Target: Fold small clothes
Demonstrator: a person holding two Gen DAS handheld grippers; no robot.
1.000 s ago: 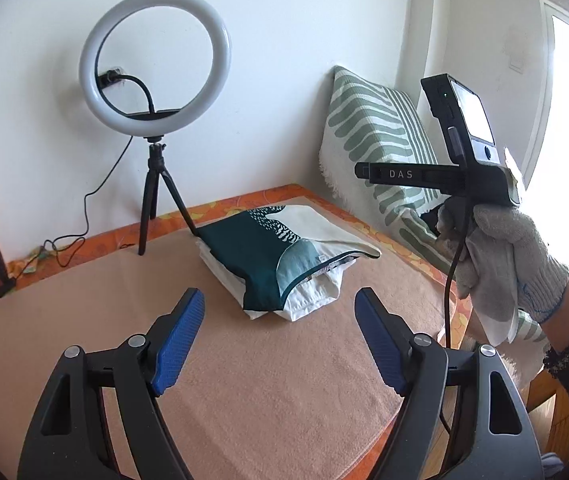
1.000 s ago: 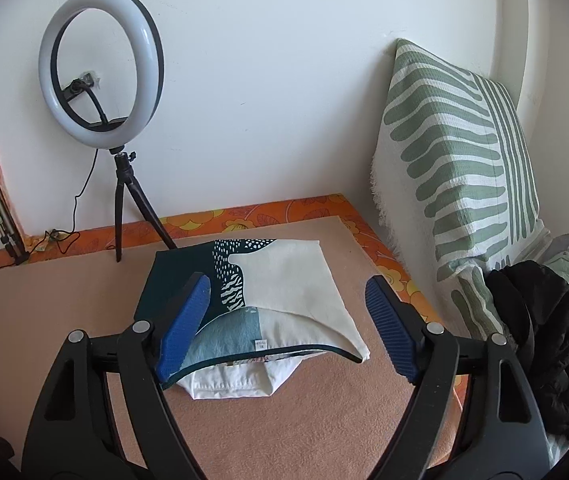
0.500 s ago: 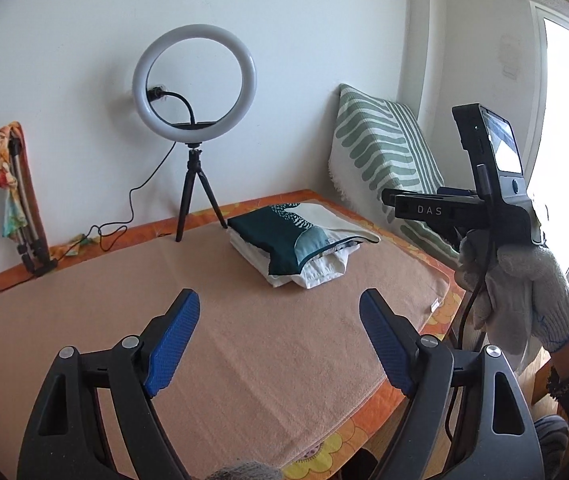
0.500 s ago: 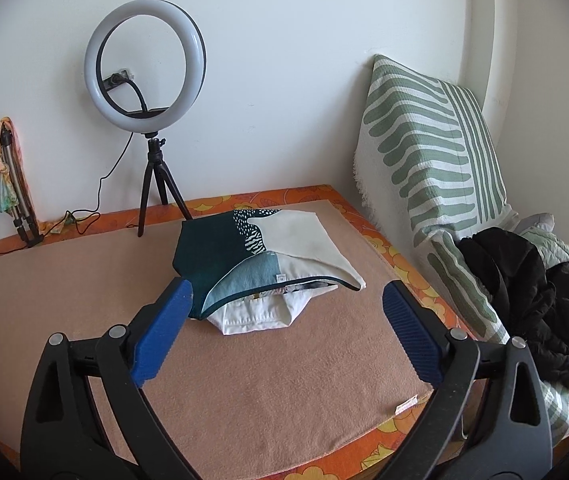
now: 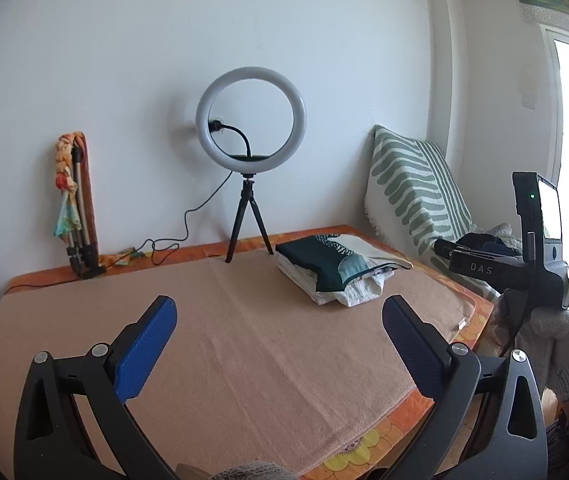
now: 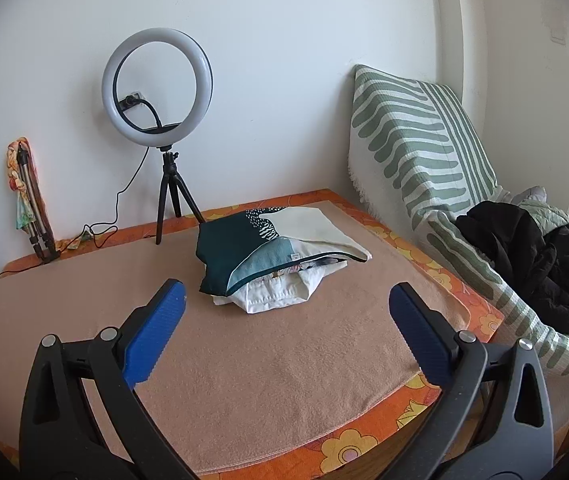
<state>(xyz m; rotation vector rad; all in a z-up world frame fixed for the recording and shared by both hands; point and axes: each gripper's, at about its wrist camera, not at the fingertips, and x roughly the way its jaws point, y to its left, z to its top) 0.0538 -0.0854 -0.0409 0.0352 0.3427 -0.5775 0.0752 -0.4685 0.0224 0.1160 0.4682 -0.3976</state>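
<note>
A stack of folded small clothes (image 5: 324, 266) lies at the far right of the beige blanket (image 5: 244, 340), with a dark green, teal and cream piece (image 6: 252, 246) on top and white cloth (image 6: 276, 298) under it. My left gripper (image 5: 278, 308) hovers over the blanket's near part, well short of the stack; its jaws are opening with nothing between them. My right gripper (image 6: 287, 288) points at the stack from nearer the front edge, jaws also opening and empty. In the left wrist view a gloved hand (image 5: 556, 344) holds the right gripper's body at the right.
A ring light on a small tripod (image 5: 250, 120) stands behind the stack, its cable trailing left. A folded tripod with colourful cloth (image 5: 74, 204) leans on the wall. A green-striped cushion (image 6: 416, 136) and a black jacket (image 6: 532, 256) lie right of the table's orange flowered edge (image 6: 344, 448).
Both grippers have drawn back from the stack toward the table's front edge, so it looks smaller and farther. Both pairs of jaws stand wider than before.
</note>
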